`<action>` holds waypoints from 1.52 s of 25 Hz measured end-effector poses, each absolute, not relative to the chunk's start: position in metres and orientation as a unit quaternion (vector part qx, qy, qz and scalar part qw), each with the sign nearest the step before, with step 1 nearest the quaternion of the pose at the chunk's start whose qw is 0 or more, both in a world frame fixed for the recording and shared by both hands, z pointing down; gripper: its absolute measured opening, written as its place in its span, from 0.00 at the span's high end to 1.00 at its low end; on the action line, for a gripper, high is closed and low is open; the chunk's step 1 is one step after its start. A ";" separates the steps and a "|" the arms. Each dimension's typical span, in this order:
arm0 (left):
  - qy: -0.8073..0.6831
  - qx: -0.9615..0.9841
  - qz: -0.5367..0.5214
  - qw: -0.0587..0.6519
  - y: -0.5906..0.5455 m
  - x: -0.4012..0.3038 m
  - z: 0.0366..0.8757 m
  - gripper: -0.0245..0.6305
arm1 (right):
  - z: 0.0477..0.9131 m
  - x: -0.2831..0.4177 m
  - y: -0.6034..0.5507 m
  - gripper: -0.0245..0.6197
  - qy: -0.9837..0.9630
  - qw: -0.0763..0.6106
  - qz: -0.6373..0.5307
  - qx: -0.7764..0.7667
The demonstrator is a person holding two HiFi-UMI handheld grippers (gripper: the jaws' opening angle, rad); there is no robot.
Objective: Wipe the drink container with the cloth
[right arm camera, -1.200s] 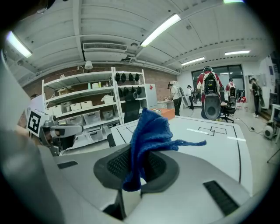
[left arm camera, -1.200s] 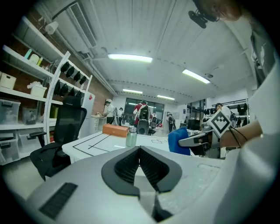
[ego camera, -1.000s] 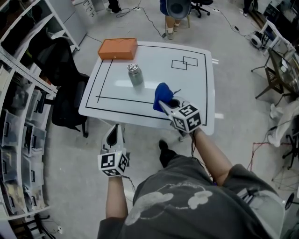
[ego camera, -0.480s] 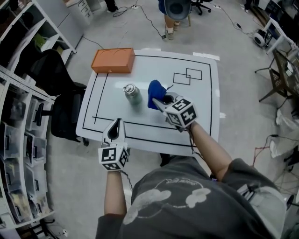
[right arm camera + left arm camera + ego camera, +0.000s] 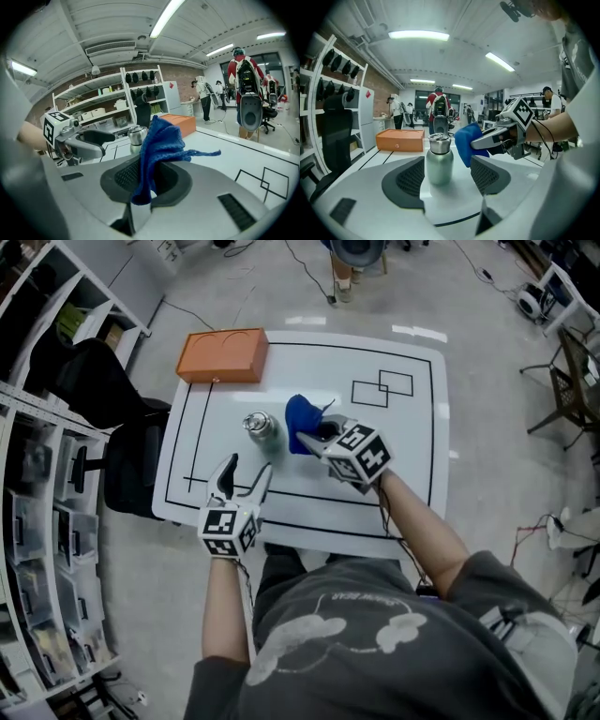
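Orange box (image 5: 223,354) sits at the far left corner of the white desk (image 5: 412,474). Left gripper (image 5: 247,472) is over the near left part of the desk. Its jaws are spread, have just been opening, and pinch nothing. Steel bottle (image 5: 260,427) stands upright with its lid on, just ahead of those jaws and in line with their gap, untouched. Blue cloth (image 5: 302,421) is just right of the bottle with a sliver of gap between them. It is bunched and pinched in the jaws of the right gripper (image 5: 322,437). A loose thread trails off the cloth.

Left tongs (image 5: 249,466) opened empty, advancing toward the bottle (image 5: 260,427).
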State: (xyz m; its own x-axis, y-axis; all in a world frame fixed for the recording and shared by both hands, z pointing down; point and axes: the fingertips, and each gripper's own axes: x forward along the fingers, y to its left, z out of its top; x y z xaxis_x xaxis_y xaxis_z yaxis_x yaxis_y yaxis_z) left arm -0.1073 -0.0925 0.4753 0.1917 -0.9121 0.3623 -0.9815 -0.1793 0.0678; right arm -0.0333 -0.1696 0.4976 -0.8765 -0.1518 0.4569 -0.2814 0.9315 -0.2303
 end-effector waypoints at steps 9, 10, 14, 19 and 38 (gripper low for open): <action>-0.539 0.815 0.146 0.154 -0.137 -0.118 0.501 0.50 | 0.496 -0.056 -0.165 0.90 -0.953 0.265 0.104 0.106; -0.527 0.823 0.151 0.151 -0.140 -0.118 0.504 0.50 | 0.496 -0.059 -0.165 0.89 -0.951 0.269 0.103 0.108; -0.490 0.845 0.162 0.145 -0.151 -0.115 0.510 0.50 | 0.497 -0.065 -0.165 0.89 -0.946 0.285 0.105 0.110; -0.460 0.862 0.161 0.137 -0.163 -0.114 0.513 0.50 | 0.497 -0.074 -0.167 0.90 -0.940 0.304 0.101 0.119; -0.320 0.934 0.126 0.094 -0.158 -0.113 0.508 0.50 | 0.560 -0.073 -0.169 0.90 -0.884 0.418 0.139 0.156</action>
State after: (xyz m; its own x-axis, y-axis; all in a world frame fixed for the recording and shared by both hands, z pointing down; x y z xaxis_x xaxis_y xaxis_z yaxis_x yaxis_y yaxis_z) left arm -0.1134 -0.1577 0.5076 0.7631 -0.5744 0.2963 -0.6221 -0.7771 0.0957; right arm -0.0726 -0.1695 0.5596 -0.6018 -0.1594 0.7826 -0.3924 0.9124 -0.1159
